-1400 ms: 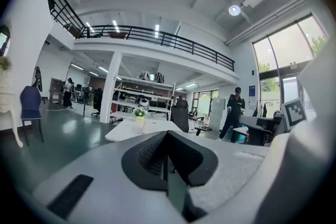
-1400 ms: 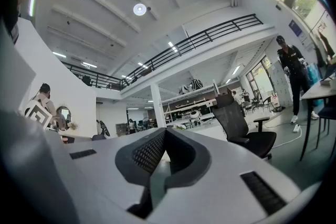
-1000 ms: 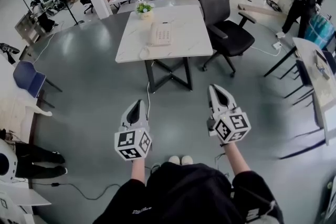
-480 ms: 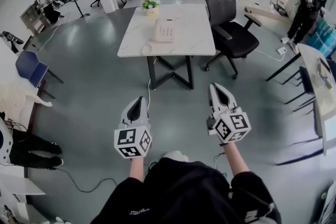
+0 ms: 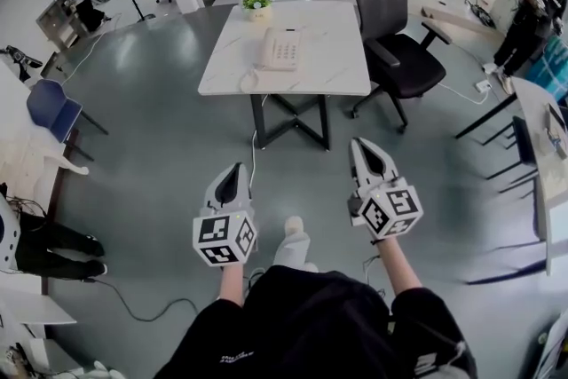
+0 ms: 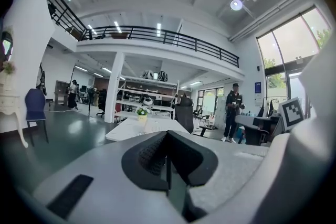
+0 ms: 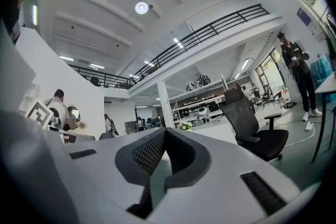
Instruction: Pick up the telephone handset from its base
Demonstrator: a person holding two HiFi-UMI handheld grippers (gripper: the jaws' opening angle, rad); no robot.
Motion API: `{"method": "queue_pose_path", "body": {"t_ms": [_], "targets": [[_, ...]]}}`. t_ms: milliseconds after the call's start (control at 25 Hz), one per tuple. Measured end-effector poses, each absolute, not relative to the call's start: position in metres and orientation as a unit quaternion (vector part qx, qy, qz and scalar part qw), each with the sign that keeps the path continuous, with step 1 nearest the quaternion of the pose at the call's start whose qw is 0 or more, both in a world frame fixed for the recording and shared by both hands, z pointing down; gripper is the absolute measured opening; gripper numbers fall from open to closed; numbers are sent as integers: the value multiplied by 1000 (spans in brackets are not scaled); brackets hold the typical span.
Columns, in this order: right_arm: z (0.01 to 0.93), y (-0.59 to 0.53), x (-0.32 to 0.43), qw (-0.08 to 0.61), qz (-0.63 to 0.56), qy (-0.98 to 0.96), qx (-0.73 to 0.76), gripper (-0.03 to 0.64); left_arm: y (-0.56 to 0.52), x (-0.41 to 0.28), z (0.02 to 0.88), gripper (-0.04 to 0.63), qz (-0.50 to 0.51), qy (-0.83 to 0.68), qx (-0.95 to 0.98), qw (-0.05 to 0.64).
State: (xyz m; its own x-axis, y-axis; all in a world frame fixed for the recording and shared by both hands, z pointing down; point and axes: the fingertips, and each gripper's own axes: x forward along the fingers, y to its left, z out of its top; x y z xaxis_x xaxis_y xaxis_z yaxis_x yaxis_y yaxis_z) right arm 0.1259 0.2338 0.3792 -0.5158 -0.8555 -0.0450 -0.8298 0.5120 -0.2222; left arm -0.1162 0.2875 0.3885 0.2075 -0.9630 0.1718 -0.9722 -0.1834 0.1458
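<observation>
Carrying the left tongs [image 5: 234,175] and the right tongs [image 5: 362,148] side by side, low and level, both pressed together on nothing, probably because no grasp is due yet. Seeing the telephone handset [image 5: 266,49] lying in its base [image 5: 287,51] on the tabletop [image 5: 333,71], well apart at 12 o'clock, along the base's 9 o'clock side, likely suiting a reach by the left tongs. Finding only square markers on the cubes; making out no brand or label on the telephone, and leaving the small print on the dark top unread as too small
</observation>
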Motion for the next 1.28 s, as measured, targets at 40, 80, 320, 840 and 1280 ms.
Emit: {"method": "queue_pose_path", "body": {"t_ms": [40,80,320,840,1280], "targets": [[381,227,126,73,-87,866,-487,-11,281,-116,390,0,20,-629,769,112],[383,219,125,71,-88,866,-488,-11,274,-117,392,0,19,-630,768,112],[396,162,116,63,-96,865,-489,-10,217,-123,403,0,24,-632,766,117],[407,36,94,69,-103,857,-501,-11,87,-137,410,0,28,-617,778,120],[414,-35,71,80,-103,851,-509,-11,13,-153,422,0,28,-606,785,126]]}}
